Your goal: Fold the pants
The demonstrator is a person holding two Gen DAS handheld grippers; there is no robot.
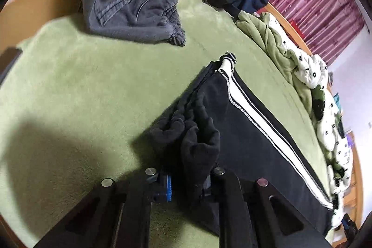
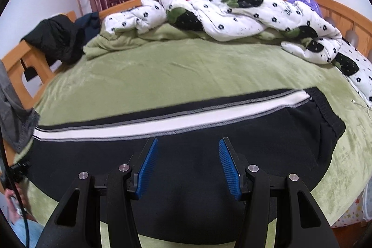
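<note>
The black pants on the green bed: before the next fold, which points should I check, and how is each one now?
1. Left gripper shut on the cuff end of the black pants: ok, bunched fabric sits between its fingers.
2. Right gripper ready: open above the pants, holding nothing, so not ok yet.
3. Pants flat, white stripe straight: ok.
4. Waistband lying flat: ok.
5. Grey pants apart from the black pair: ok.
6. Green blanket beyond the pants free for folding: ok.

left tool point(image 1: 186, 180) clamped on bunched cuff of black pants point(image 1: 244, 131) atop green blanket point(image 1: 93, 85)
</note>
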